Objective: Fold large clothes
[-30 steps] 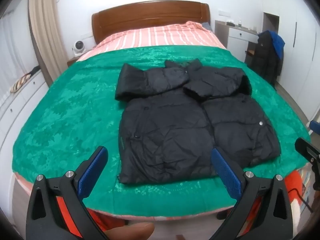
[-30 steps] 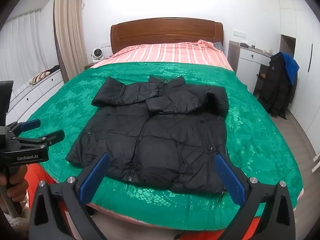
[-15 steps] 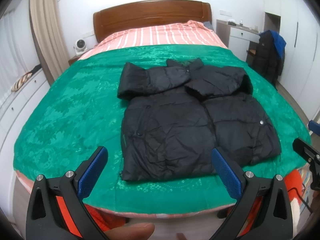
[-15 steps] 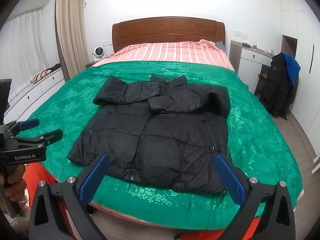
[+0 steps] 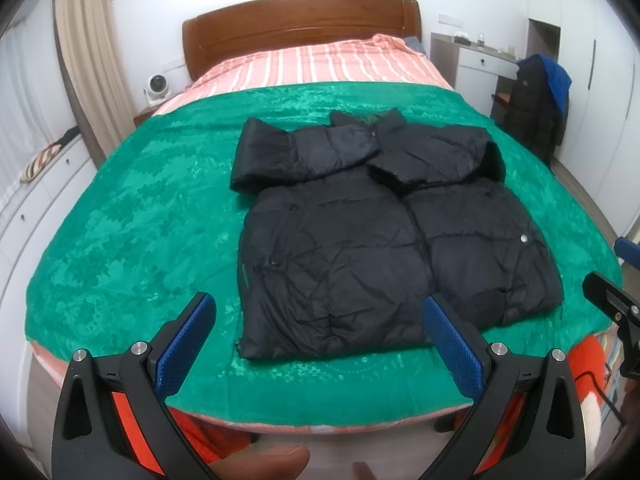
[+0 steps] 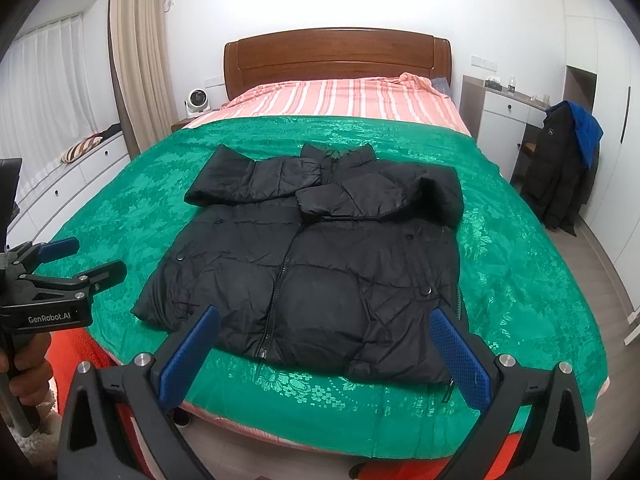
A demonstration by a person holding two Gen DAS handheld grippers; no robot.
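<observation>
A black puffer jacket lies flat, front up and zipped, on the green bedspread, with both sleeves folded across its chest. It also shows in the right wrist view. My left gripper is open and empty, held off the foot of the bed, short of the jacket's hem. My right gripper is open and empty, also off the foot of the bed, to the right of the left one. The left gripper shows from the side in the right wrist view.
The bed has a wooden headboard and a striped sheet. White drawers run along the left wall. A desk and a chair hung with dark coats stand at the right. Something orange sits below the bed's foot.
Both grippers have risen and drawn back slightly, so the bed looks a little lower in view. The jacket has not moved. Both stay open.
</observation>
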